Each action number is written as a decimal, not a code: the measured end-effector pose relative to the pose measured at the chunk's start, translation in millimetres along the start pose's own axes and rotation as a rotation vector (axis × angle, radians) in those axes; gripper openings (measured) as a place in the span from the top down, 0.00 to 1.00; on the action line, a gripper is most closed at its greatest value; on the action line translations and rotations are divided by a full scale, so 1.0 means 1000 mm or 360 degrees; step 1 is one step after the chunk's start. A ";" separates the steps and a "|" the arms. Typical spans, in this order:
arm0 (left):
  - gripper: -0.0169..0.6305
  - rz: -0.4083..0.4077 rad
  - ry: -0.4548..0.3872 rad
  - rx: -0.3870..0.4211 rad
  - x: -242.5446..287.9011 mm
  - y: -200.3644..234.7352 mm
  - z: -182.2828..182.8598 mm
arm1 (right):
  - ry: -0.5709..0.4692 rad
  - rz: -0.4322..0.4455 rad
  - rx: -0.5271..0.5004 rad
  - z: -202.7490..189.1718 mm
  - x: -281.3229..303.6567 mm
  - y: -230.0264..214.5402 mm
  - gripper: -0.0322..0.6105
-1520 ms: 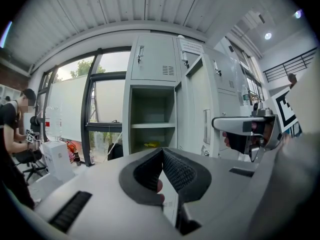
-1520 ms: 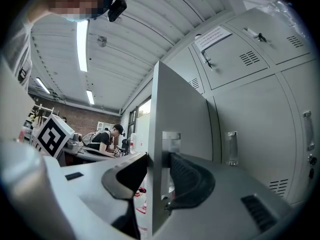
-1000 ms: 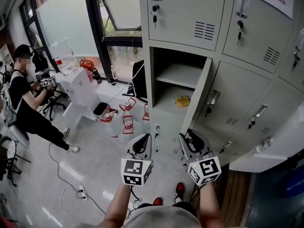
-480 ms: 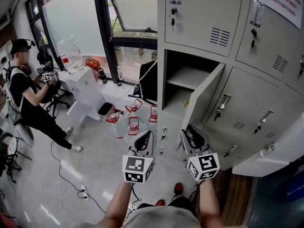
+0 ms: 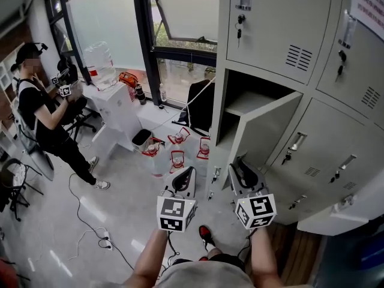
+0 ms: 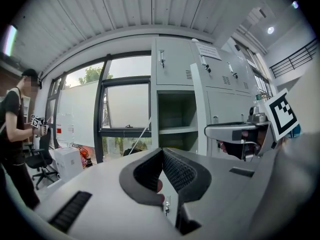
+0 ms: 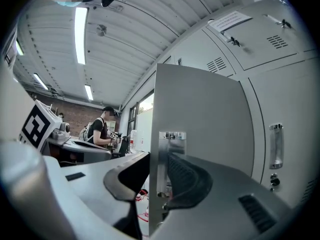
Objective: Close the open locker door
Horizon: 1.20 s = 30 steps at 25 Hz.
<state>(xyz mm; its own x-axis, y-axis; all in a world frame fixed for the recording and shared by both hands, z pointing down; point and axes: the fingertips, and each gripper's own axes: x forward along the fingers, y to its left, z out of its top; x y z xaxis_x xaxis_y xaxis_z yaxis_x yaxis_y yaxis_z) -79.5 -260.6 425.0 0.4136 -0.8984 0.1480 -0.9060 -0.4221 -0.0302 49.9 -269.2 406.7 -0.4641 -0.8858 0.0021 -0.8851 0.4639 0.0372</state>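
The grey locker door (image 5: 264,137) stands ajar in front of its open compartment (image 5: 252,104), hinged on the right, with its free edge towards me. My right gripper (image 5: 240,168) is at the low part of that edge. In the right gripper view the door (image 7: 200,104) and its latch plate (image 7: 171,135) fill the gap between the jaws of the right gripper (image 7: 160,156). The jaws have just been closing and both pads lie against the door. My left gripper (image 5: 185,179) hangs beside it, left of the door, shut and empty; its jaw tips meet in the left gripper (image 6: 161,151) view.
Closed lockers (image 5: 336,143) fill the right side. A person (image 5: 42,113) with grippers stands at the far left beside a chair (image 5: 12,179). A white cabinet (image 5: 114,110) bears a water jug (image 5: 101,59). Red-and-white things (image 5: 177,155) and cables (image 5: 90,221) lie on the floor.
The lockers have slid to the right in the head view. The door now hides the yellow thing in the compartment. The door's edge now sits lower between the right gripper's jaws.
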 end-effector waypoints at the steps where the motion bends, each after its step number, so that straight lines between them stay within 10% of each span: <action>1: 0.94 0.0007 0.0004 0.0002 0.003 0.004 0.000 | 0.0002 0.0002 -0.0001 0.000 0.005 0.000 0.77; 30: 0.94 0.0147 0.0046 -0.0057 0.083 0.085 0.002 | 0.0087 -0.0094 -0.0100 0.000 0.130 -0.032 0.89</action>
<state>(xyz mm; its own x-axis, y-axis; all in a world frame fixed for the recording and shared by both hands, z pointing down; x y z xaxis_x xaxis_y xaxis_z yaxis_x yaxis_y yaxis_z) -121.7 -370.8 432.7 0.3259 -0.9292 0.1746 -0.9430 -0.3325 -0.0096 17.8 -399.7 405.8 -0.4072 -0.9119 0.0523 -0.9062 0.4105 0.1013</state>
